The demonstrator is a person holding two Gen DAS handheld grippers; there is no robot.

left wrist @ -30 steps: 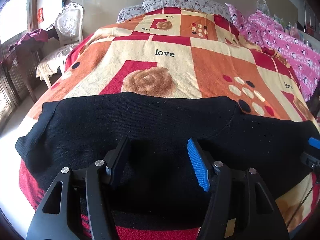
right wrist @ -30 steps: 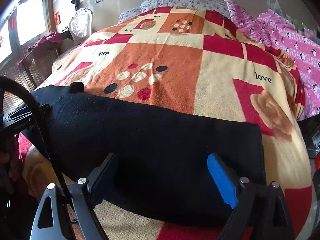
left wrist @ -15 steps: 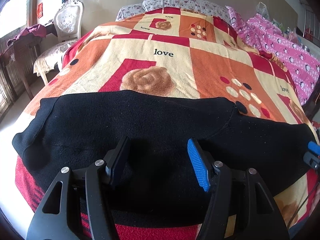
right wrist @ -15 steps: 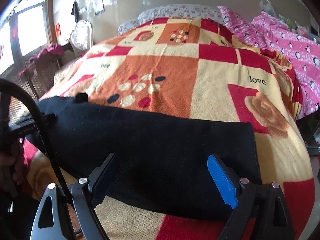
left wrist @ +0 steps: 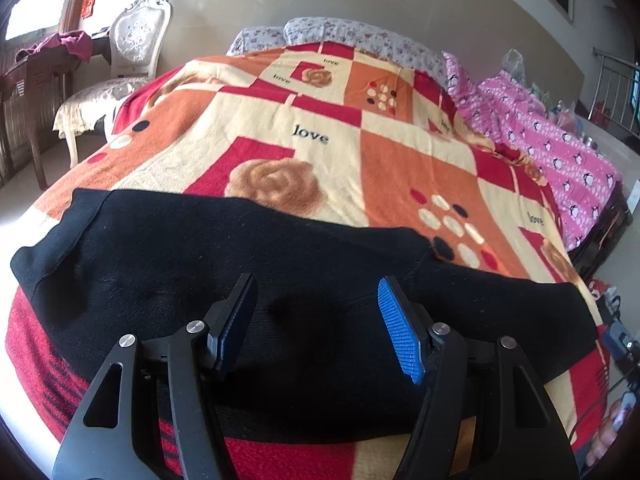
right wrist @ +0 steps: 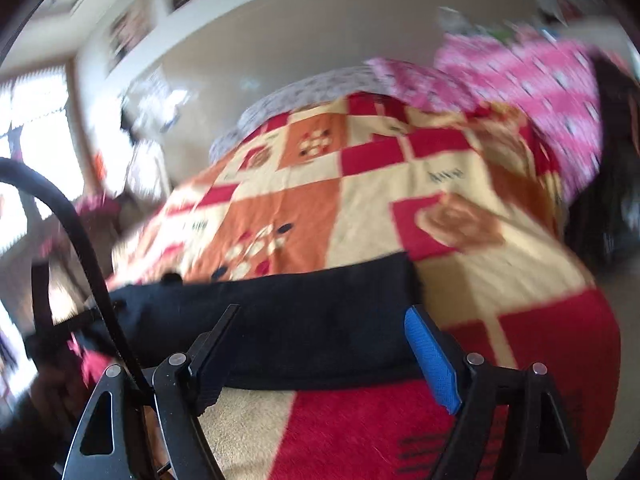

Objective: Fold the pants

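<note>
- The black pants lie spread flat across the near end of the bed, on the orange, red and cream blanket. One end reaches the bed's left edge and the other its right edge in the left wrist view; the right wrist view shows the squared-off right end lying on the blanket.
- The step in hand looks like the start of a fold: the garment is laid out lengthwise and nothing has been lifted yet.
- The left gripper hangs over the middle of the pants with its jaws standing wide and nothing pinched between them; they have just been opening a little further.
- The right gripper is over the right end of the pants, jaws apart with cloth beneath but not pressed by the pads. They have just been closing somewhat, yet nothing is caught.
- Next, I judge, each gripper needs to drop to an edge of the cloth, nip it, and carry one end over the other; the knit looks limp, so a shallow pinch could slip.
- Compared with a second ago, the right wrist view is heavily blurred and tilted, with the pants end now nearer its centre: that hand has swung and rolled. The left view is nearly unchanged, only turned slightly.
</note>
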